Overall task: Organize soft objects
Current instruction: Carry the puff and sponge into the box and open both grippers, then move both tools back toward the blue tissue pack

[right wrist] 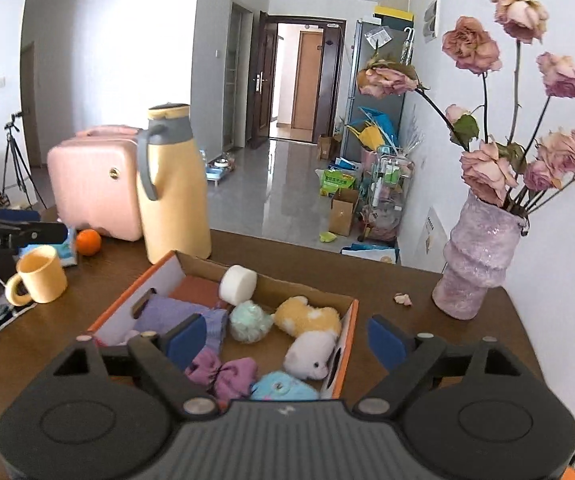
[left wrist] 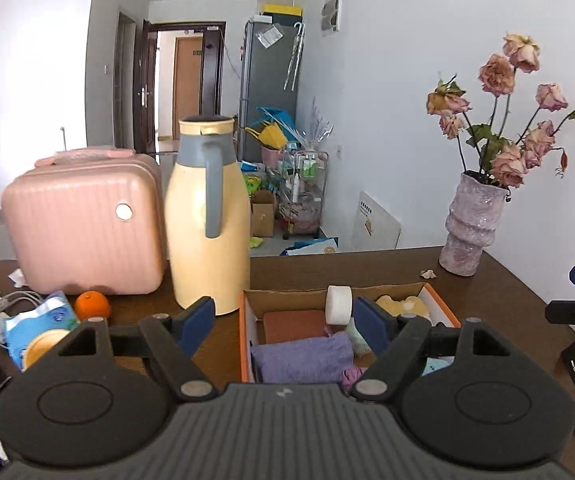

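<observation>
Below both open tongs (right wrist: 287, 338) lies the box (right wrist: 349, 330).

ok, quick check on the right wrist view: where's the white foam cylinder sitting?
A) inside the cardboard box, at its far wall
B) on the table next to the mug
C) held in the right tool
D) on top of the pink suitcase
A: the white foam cylinder lies inside the cardboard box against its far wall, behind the teal pom-pom; nothing sits in the right tool.

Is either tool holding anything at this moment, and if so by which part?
Nothing is held. The left tool and the right tool both stand open and empty above the box of soft items.
</observation>
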Motion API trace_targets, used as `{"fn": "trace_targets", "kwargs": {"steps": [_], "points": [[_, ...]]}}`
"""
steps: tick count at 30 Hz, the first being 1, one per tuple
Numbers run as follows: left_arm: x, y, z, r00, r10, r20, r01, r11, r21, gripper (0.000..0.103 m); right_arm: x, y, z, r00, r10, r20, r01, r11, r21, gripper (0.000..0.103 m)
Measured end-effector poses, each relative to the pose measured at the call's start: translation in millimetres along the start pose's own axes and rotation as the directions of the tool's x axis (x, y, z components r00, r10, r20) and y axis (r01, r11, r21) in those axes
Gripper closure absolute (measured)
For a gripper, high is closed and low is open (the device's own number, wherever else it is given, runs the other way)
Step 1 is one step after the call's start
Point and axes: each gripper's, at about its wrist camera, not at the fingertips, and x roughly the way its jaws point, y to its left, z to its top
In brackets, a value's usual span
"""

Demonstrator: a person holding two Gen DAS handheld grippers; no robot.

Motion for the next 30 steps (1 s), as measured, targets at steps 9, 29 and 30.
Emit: {"fn": "trace_targets", "kwargs": {"steps": [9, 29, 30], "points": [[-64.6, -6.2, -81.2, 0.985, 0.108, 0.136, -0.118, 0.991, 0.069, 0.022, -54.5, 25.5, -51.7, 0.993, 0.034, 0.113, -0.037, 0.999, 0.028, 0.015], [-149.8, -19.4, -288.9, 0.995, 0.057, 0.084, -0.063, 0.995, 0.078, 0.016, -125.5, 108.1, -315.4, 0.988, 0.057, 0.147, -0.073, 0.992, 0.105, 0.008], [-145.6, -21.6, -286.3, 0.995, 0.051, 0.084, -0.057, 0.996, 0.068, 0.016, -125.1, 108.7, -316.7, 0.989, 0.046, 0.142, -0.061, 0.992, 0.108, 0.008]]}}
